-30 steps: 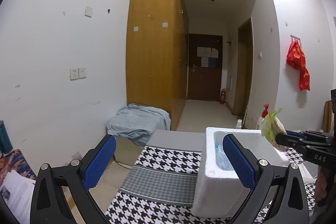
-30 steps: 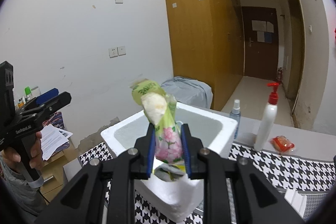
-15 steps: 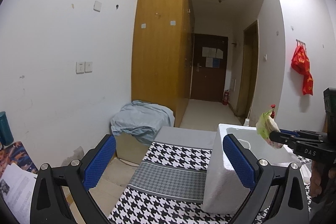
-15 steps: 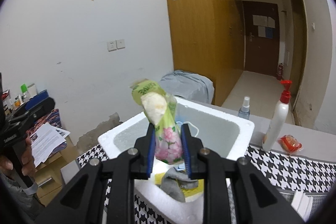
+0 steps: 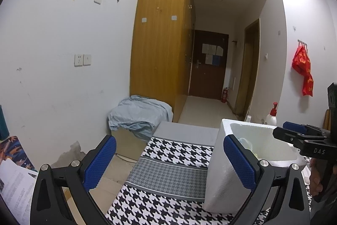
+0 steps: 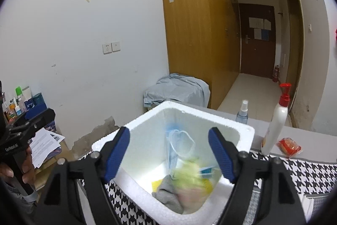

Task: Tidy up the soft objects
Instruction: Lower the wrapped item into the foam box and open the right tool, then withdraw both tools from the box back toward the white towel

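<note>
A white foam box (image 6: 145,132) stands on the houndstooth cloth; it also shows in the left wrist view (image 5: 219,172). My right gripper (image 6: 169,156) is open and empty above the box. A green and pink floral packet (image 6: 189,180), blurred, is inside the box, over a grey cloth (image 6: 168,195) and beside a blue face mask (image 6: 179,144). My left gripper (image 5: 168,163) is open and empty, to the left of the box over the table edge. The right gripper (image 5: 294,136) shows above the box in the left wrist view.
A white pump bottle (image 6: 276,125), a small spray bottle (image 6: 242,112) and a red packet (image 6: 289,146) stand behind the box on the right. A box draped in blue cloth (image 5: 139,117) sits on the floor by the wooden wardrobe (image 5: 162,39). Papers (image 5: 14,185) lie at left.
My right gripper has opened and let go of the floral packet, which has dropped into the foam box. The left gripper has drifted slightly left and stayed open.
</note>
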Action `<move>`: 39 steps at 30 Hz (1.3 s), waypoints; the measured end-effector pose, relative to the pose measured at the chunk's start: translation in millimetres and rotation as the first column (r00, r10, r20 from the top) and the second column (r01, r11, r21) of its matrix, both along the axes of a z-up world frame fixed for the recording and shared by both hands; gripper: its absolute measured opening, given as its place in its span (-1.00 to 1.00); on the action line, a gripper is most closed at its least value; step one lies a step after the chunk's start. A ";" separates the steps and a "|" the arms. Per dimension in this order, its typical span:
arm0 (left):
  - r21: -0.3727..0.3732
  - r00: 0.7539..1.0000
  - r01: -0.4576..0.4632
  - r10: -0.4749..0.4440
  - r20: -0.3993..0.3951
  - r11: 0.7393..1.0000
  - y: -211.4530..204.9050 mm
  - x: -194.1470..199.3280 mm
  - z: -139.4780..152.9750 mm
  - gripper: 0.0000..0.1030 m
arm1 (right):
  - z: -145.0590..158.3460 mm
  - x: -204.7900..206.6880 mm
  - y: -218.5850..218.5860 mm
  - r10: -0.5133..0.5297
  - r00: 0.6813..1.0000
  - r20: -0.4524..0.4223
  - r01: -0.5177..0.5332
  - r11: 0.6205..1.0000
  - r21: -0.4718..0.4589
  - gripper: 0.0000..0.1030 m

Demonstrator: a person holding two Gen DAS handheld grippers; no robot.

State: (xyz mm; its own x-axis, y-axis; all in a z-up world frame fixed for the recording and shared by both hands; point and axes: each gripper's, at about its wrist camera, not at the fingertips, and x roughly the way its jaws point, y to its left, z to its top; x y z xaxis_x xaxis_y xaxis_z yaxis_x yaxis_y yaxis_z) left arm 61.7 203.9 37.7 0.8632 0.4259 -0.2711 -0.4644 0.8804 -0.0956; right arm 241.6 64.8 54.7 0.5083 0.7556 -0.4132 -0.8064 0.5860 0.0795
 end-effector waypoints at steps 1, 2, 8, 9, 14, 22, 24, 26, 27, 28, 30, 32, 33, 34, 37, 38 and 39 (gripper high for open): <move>-0.001 1.000 0.001 -0.001 -0.001 1.000 -0.3 0.0 -0.3 0.98 | 0.2 0.1 -0.4 -0.002 1.000 -0.001 0.002 1.000 0.002 0.56; -0.001 1.000 0.001 -0.001 -0.001 1.000 -0.3 0.2 0.2 0.98 | 0.7 -0.1 -1.5 -0.002 1.000 -0.001 0.002 1.000 0.003 0.56; 0.003 1.000 0.012 -0.012 0.002 1.000 -4.1 0.5 3.3 0.98 | 4.9 -5.2 -9.8 -0.008 1.000 0.008 0.008 1.000 0.014 0.57; 0.006 1.000 0.015 -0.015 0.003 1.000 -5.6 0.1 3.8 0.98 | 5.4 -5.7 -11.6 -0.007 1.000 0.010 0.007 1.000 0.016 0.57; 0.019 1.000 0.030 -0.030 0.001 0.999 -15.3 2.8 6.5 0.98 | 8.4 -8.7 -22.4 -0.021 1.000 0.021 0.020 0.999 0.027 0.57; 0.044 0.998 0.069 -0.069 0.002 0.997 -37.4 8.2 12.2 0.98 | 12.5 -8.5 -47.6 -0.060 0.998 0.028 0.059 0.997 0.044 0.57; 0.049 0.997 0.082 -0.082 0.003 0.995 -43.5 10.8 14.3 0.98 | 14.1 -9.0 -57.7 -0.076 0.997 0.028 0.074 0.996 0.052 0.58; 0.046 0.996 0.094 -0.094 0.008 0.995 -48.8 13.3 15.7 0.98 | 15.0 -9.0 -66.4 -0.090 0.996 0.029 0.088 0.994 0.060 0.65; 0.044 0.995 0.103 -0.103 0.010 0.994 -52.0 15.0 16.5 0.98 | 15.3 -9.3 -71.9 -0.100 0.994 0.032 0.098 0.993 0.066 0.69; 0.044 0.994 0.111 -0.112 0.011 0.993 -55.4 16.6 17.1 0.98 | 15.6 -9.6 -76.8 -0.109 0.994 0.034 0.106 0.992 0.070 0.71; 0.050 0.991 0.132 -0.133 0.012 0.990 -63.5 21.1 19.2 0.98 | 16.5 -10.5 -88.1 -0.127 0.991 0.038 0.124 0.989 0.078 0.72; 0.053 0.988 0.155 -0.156 0.013 0.986 -71.4 25.6 20.7 0.98 | 17.7 -12.3 -99.5 -0.145 0.988 0.045 0.141 0.986 0.085 0.74; 0.054 0.986 0.167 -0.168 0.014 0.984 -75.4 27.7 21.4 0.98 | 18.3 -13.2 -104.4 -0.155 0.987 0.050 0.150 0.985 0.088 0.78; 0.054 0.984 0.178 -0.179 0.015 0.983 -78.9 29.7 22.0 0.98 | 18.8 -14.4 -109.9 -0.162 0.985 0.058 0.157 0.983 0.092 0.83; 0.053 0.976 0.214 -0.215 0.014 0.975 -92.9 37.1 23.5 0.98 | 20.9 -18.8 -126.3 -0.191 0.978 0.081 0.181 0.977 0.114 0.88; 0.055 0.974 0.225 -0.226 0.013 0.973 -97.6 39.6 24.1 0.98 | 21.9 -19.2 -132.5 -0.196 0.977 0.080 0.186 0.975 0.125 0.90; 0.058 0.972 0.235 -0.236 0.011 0.970 -103.1 42.1 24.6 0.98 | 22.5 -19.2 -138.8 -0.203 0.976 0.074 0.192 0.972 0.132 0.95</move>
